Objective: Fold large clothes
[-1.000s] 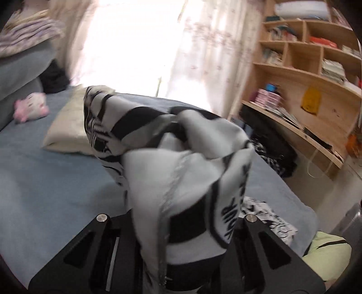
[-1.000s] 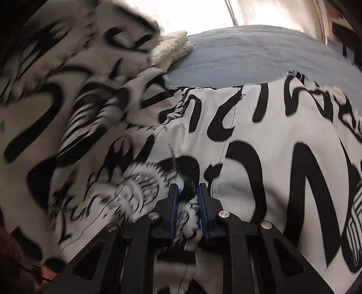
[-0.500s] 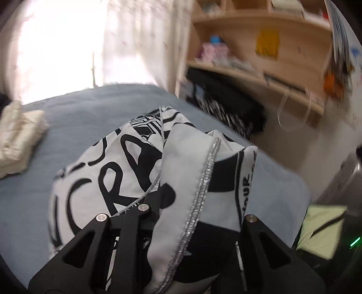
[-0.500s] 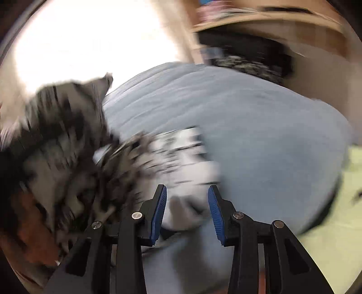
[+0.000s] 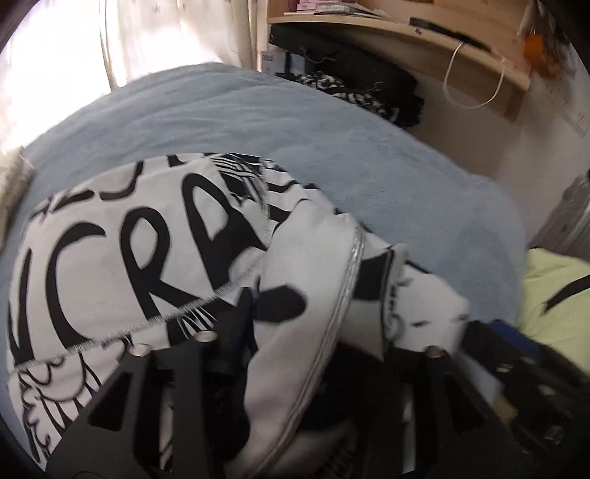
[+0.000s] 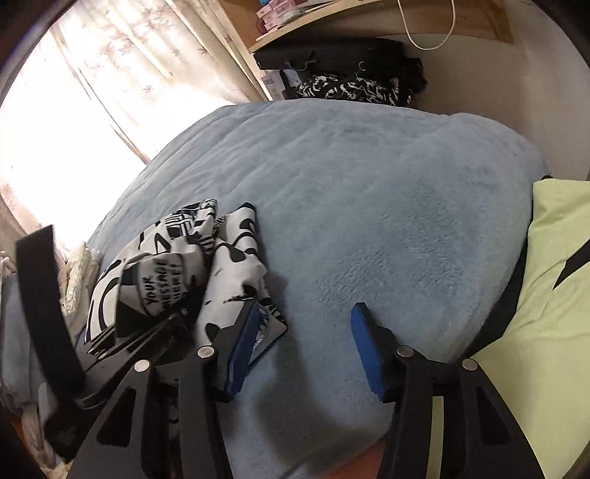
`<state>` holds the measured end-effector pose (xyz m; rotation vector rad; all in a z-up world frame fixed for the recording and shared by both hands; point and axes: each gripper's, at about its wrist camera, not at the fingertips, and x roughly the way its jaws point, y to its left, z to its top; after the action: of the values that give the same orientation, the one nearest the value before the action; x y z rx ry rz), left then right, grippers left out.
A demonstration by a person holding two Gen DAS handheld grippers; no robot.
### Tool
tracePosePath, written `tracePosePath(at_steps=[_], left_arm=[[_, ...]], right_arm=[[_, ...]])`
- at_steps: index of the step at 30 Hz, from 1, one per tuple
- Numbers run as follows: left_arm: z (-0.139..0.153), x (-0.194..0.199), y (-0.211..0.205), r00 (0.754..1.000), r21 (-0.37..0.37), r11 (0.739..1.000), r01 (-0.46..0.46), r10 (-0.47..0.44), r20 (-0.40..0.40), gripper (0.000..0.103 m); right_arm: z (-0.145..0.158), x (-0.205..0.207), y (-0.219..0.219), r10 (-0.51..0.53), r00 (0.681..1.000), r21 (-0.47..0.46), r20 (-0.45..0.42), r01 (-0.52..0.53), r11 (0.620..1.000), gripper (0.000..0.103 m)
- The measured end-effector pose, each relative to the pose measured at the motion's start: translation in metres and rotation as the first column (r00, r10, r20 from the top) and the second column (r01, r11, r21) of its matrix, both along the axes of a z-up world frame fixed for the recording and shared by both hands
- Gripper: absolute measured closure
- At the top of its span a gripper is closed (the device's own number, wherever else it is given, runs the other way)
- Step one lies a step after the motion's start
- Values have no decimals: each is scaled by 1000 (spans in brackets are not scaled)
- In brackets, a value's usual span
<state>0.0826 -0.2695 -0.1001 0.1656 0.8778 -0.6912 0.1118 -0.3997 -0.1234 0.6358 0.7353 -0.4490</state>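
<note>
1. Left wrist view: the black-and-white printed garment (image 5: 155,258) lay bunched on the blue bed (image 5: 332,147), nearest the camera. The left gripper (image 5: 332,331) was opening, its fingers (image 5: 239,317) parted with folds of the garment draped between them; whether they pressed the cloth could not be told. A wooden shelf (image 5: 405,29) stood far right.

2. Right wrist view: the right gripper (image 6: 302,331) was opening, its blue fingers (image 6: 363,342) spread over bare blanket with nothing between them. The garment (image 6: 191,265) sat in a heap at the left, touching the left finger. A pale green cloth (image 6: 553,276) lay at the right edge of the bed (image 6: 368,184).
</note>
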Motion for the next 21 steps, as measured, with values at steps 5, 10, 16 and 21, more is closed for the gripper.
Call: tracePosePath(at_steps=[5, 10, 16, 21], left_arm=[[23, -7, 22, 997, -77, 997, 28, -33, -64, 39], [66, -27, 69, 999, -165, 986, 7, -13, -33, 38], [93, -23, 152, 981, -169, 970, -173, 185, 61, 26], [57, 9, 214, 930, -112, 924, -367, 365, -38, 26]], right_arm=[[15, -12, 0, -14, 999, -6, 32, 15, 1000, 49], [38, -16, 15, 23, 998, -15, 67, -22, 1000, 47], [50, 2, 41, 127, 986, 23, 105, -130, 991, 26], [48, 30, 53, 184, 978, 75, 95, -191, 979, 26]])
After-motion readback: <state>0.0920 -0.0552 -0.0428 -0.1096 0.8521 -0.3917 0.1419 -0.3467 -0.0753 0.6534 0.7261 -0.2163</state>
